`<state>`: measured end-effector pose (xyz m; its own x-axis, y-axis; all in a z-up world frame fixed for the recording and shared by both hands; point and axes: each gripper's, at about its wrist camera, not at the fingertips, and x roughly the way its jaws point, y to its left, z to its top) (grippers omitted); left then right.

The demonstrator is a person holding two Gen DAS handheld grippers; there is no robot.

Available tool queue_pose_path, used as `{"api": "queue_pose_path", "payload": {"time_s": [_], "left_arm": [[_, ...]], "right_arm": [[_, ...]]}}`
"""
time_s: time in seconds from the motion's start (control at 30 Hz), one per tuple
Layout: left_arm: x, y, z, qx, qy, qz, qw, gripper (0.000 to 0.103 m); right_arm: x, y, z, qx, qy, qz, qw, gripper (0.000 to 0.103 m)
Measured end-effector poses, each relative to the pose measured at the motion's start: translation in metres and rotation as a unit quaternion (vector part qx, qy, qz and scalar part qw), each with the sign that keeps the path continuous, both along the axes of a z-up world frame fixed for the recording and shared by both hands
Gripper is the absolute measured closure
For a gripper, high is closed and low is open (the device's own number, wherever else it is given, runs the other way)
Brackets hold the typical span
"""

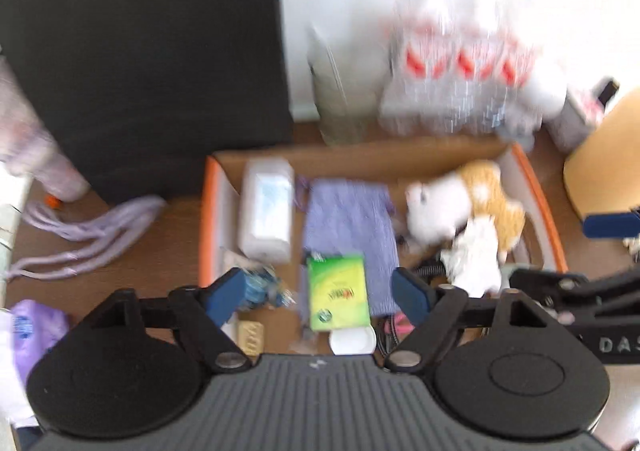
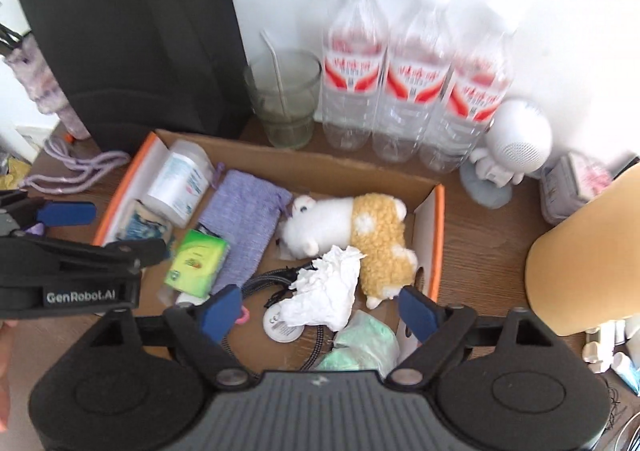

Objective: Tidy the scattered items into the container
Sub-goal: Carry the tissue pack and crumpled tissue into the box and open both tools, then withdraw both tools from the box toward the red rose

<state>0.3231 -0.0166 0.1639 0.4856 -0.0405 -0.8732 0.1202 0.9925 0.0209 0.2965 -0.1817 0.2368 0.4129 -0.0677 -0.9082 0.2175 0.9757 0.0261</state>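
My left gripper stands wide open over the near edge of the cardboard box, holding nothing. My right gripper is equally wide open and empty (its blue fingers touch nothing). Inside the box lie a white jar, purple pouch, green packet, plush toy and crumpled tissue. A purple cord lies on the desk, off the box's left edge.
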Motion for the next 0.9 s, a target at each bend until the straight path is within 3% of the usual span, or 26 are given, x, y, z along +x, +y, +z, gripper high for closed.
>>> {"api": "queue_pose_path", "payload": {"time_s": [0.03, 0.2, 0.4, 0.5, 0.63, 0.77, 0.87, 0.9], "left_arm": [[-0.010, 0.000, 0.010, 0.003, -0.024, 0.005, 0.9997, 0.004], [-0.062, -0.002, 0.032, 0.032, -0.153, 0.022, 0.9875, 0.000], [-0.106, 0.002, 0.023, 0.004, -0.235, 0.044, 0.9709, 0.000], [-0.128, 0.009, 0.016, -0.029, -0.284, 0.053, 0.9568, 0.000], [-0.160, 0.009, 0.011, -0.043, -0.333, 0.048, 0.9407, 0.000], [-0.198, 0.006, 0.004, -0.033, -0.368, 0.032, 0.9286, 0.000], [-0.235, 0.005, -0.010, -0.038, -0.373, 0.024, 0.9266, 0.000], [-0.248, 0.007, -0.018, -0.044, -0.365, 0.023, 0.9295, 0.000]], "right_arm": [[-0.007, 0.003, 0.009, -0.003, -0.017, 0.000, 1.000, 0.014], [-0.040, 0.020, 0.025, -0.008, -0.099, 0.000, 0.995, 0.013], [-0.090, 0.033, 0.005, -0.026, -0.205, -0.035, 0.978, 0.013], [-0.114, 0.038, -0.006, -0.034, -0.274, -0.044, 0.960, 0.013], [-0.145, 0.051, -0.019, -0.069, -0.349, -0.042, 0.934, 0.013], [-0.178, 0.060, -0.031, -0.059, -0.382, -0.062, 0.920, 0.012], [-0.214, 0.074, -0.042, -0.051, -0.406, -0.068, 0.910, 0.007], [-0.226, 0.080, -0.047, -0.051, -0.407, -0.073, 0.909, 0.005]]}}
